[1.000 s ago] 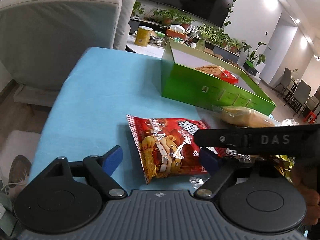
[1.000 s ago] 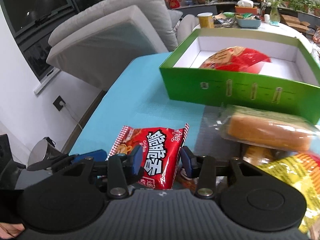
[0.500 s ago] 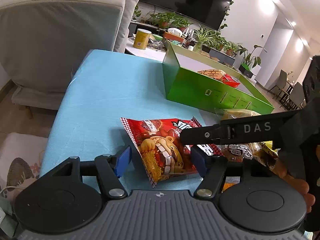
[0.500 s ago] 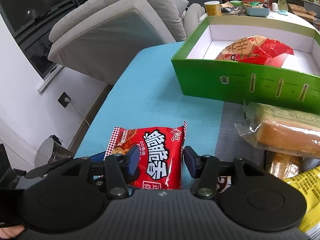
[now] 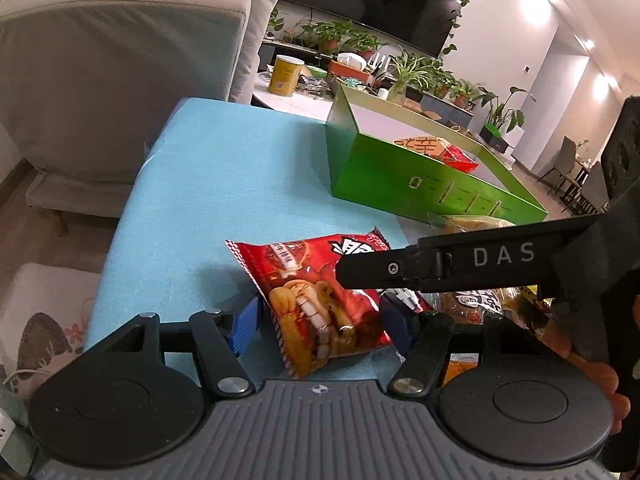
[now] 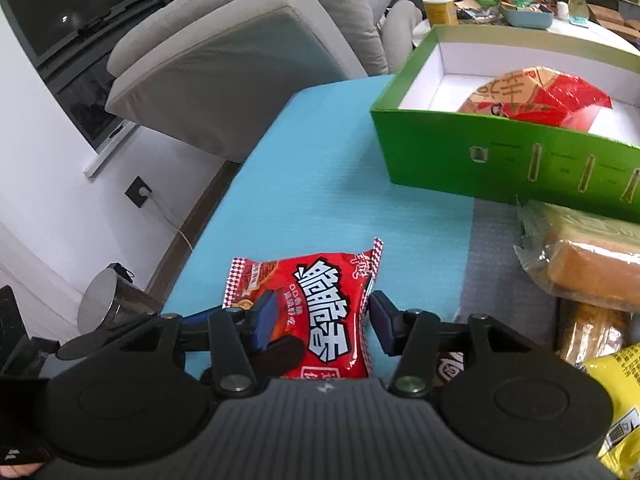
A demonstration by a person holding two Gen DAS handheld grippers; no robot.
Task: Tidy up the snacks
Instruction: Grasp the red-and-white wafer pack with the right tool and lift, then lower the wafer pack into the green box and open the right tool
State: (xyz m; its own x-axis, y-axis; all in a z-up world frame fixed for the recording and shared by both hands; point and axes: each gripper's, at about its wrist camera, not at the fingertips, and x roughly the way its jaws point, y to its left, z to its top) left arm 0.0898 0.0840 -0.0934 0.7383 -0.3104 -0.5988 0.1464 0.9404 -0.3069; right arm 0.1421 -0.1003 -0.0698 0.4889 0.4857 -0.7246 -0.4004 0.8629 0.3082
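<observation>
**Mia:** What is closest to us?

**Ben:** The left gripper (image 5: 320, 320). Its fingers have just been closing, and the red snack bag (image 5: 316, 280) is between them. The blue pads look pressed on the bag's two sides, so I think it has the bag.

**Mia:** And the other one?

**Ben:** The right gripper (image 6: 320, 316) is over the same bag from the other end. Its fingers have just been opening. Now they are apart, with the bag between them, and I don't think they squeeze it.

**Mia:** Where is the bag?

**Ben:** At the near edge of the blue bench (image 5: 224, 184), well apart from the box. I can't tell if it is lifted or lying flat.

**Mia:** What is beside it?

**Ben:** More snacks that nobody has put away. A yellow bag (image 6: 624, 400) is at the right edge, and a wrapped loaf (image 6: 592, 264) lies just in front of the box.

**Mia:** And farther back?

**Ben:** The green box (image 5: 392, 184), open on top. One red and orange snack (image 6: 536, 92) is inside, and there is lots of white floor around it.

**Mia:** So is the job nearly done?

**Ben:** No, I think it has only started. One snack is in. The red bag goes next, then the pile on the right.

**Mia:** And way at the back?

**Ben:** A grey sofa (image 5: 120, 80) and a yellow can (image 5: 285, 76) on another table.
</observation>
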